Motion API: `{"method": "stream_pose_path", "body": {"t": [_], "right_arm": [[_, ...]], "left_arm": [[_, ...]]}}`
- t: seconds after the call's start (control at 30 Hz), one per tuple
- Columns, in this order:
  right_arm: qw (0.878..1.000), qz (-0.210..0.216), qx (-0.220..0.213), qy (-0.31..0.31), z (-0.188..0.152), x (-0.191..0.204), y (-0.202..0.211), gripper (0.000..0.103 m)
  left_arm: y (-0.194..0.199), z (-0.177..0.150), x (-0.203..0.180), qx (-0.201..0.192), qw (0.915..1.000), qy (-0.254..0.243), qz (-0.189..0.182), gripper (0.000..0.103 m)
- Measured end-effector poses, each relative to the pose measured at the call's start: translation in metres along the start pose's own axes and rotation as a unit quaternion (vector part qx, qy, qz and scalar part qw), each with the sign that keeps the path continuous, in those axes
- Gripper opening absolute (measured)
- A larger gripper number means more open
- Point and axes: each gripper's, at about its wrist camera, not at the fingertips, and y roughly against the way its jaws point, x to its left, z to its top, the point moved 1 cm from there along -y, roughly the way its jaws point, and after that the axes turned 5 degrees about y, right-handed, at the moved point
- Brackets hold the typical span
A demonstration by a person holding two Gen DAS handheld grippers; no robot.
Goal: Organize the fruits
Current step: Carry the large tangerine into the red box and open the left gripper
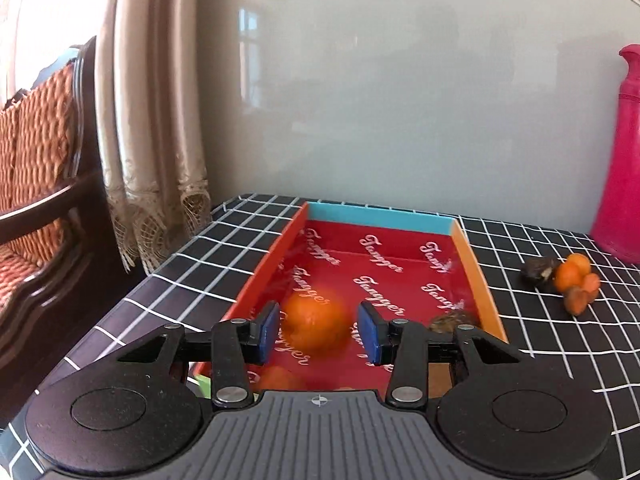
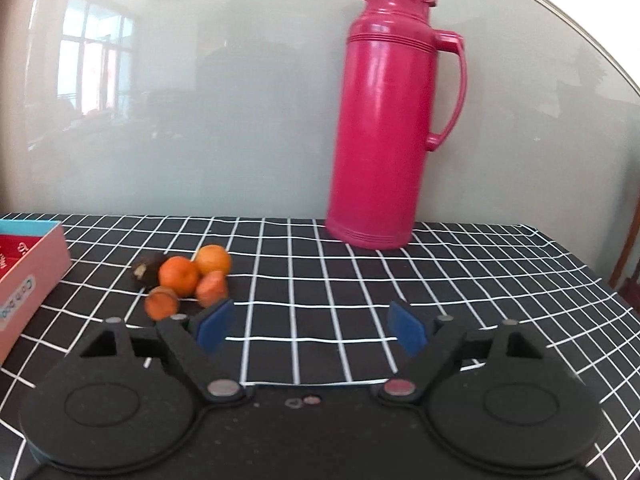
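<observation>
In the left wrist view an orange (image 1: 316,318), blurred, lies in the red box (image 1: 380,220) in line with my left gripper (image 1: 318,334). The blue pads stand a little off its sides, so the gripper is open. A dark brown fruit (image 1: 450,322) sits in the box's near right corner, and another orange fruit (image 1: 280,380) shows below the fingers. To the right of the box a small pile of fruits (image 1: 576,276) rests on the cloth. In the right wrist view my right gripper (image 2: 308,326) is open and empty, with that pile of fruits (image 2: 184,280) and its dark fruit (image 2: 148,270) ahead to the left.
A tall pink flask (image 2: 392,120) stands at the back of the table against the grey wall. The black checked cloth (image 2: 360,300) covers the table. The box (image 2: 28,280) is at the left edge of the right wrist view. A curtain (image 1: 160,120) and a wooden sofa (image 1: 40,200) lie beyond the table's left end.
</observation>
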Motion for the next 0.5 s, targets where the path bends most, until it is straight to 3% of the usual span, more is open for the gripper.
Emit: {"method": "stream_pose_path", "body": {"t": [0.03, 0.1, 0.3, 0.4, 0.5], "right_arm": [[1.0, 0.001, -0.001, 0.001, 0.0, 0.002, 0.0, 0.084], [1.0, 0.002, 0.001, 0.003, 0.001, 0.004, 0.0, 0.084], [1.0, 0.008, -0.005, 0.003, -0.001, 0.003, 0.002, 0.084], [1.0, 0.015, -0.011, 0.003, -0.001, 0.003, 0.003, 0.084], [1.0, 0.023, -0.014, 0.01, -0.002, 0.005, 0.003, 0.085]], "left_arm": [[0.0, 0.0, 0.001, -0.005, 1.0, 0.0, 0.002, 0.062], [0.003, 0.001, 0.0, -0.02, 0.9997, -0.003, 0.012, 0.079], [0.013, 0.003, -0.005, -0.044, 0.999, -0.004, 0.007, 0.08], [0.02, 0.004, -0.007, -0.063, 0.9978, -0.005, 0.019, 0.093], [0.024, 0.004, -0.008, -0.073, 0.9969, -0.007, 0.029, 0.094]]}}
